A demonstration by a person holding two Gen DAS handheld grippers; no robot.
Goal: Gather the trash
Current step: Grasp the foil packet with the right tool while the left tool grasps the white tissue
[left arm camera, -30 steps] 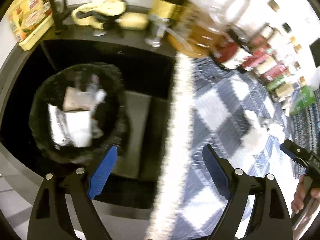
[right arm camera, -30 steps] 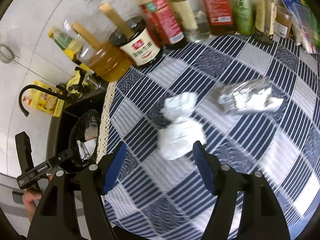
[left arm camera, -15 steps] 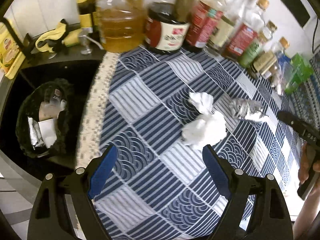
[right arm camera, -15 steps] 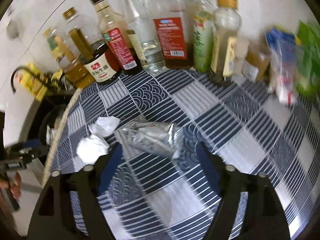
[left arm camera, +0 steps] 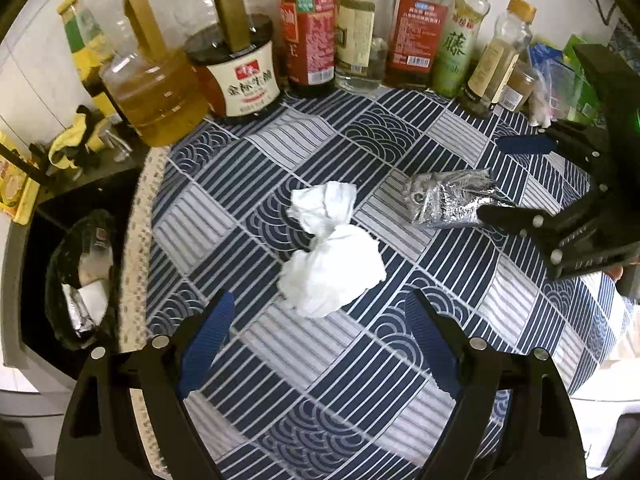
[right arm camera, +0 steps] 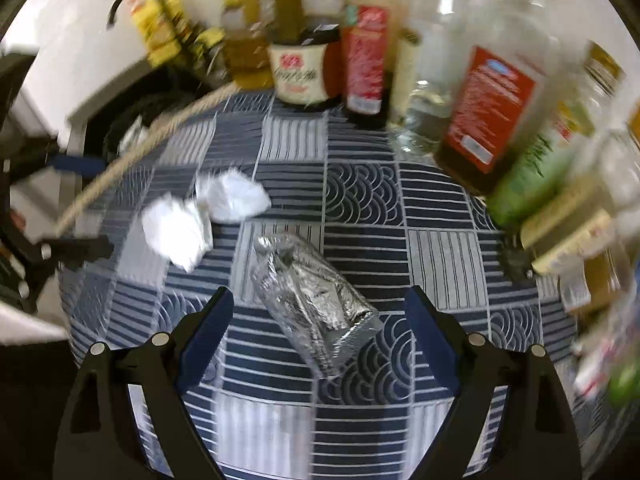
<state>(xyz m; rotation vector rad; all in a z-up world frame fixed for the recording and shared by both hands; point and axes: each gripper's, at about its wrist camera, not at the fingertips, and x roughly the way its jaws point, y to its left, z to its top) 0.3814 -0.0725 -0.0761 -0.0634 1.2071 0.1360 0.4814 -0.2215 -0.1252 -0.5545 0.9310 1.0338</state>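
Two crumpled white tissues lie together mid-table on the blue patterned cloth; they also show in the right wrist view. A silver foil wrapper lies to their right, also in the right wrist view. My left gripper is open and empty, just short of the tissues. My right gripper is open with the foil wrapper lying between its fingers; it also shows in the left wrist view. A dark trash basket with waste inside sits in the sink at the left.
A row of sauce and oil bottles stands along the back of the table, and more show in the right wrist view. Packets lie at the back right. The black sink drops off left of the table's lace edge.
My left gripper swung from over the trash basket to the table and closed in on the tissues. My right gripper moved from the tissues to the foil wrapper, which now lies between its fingers.
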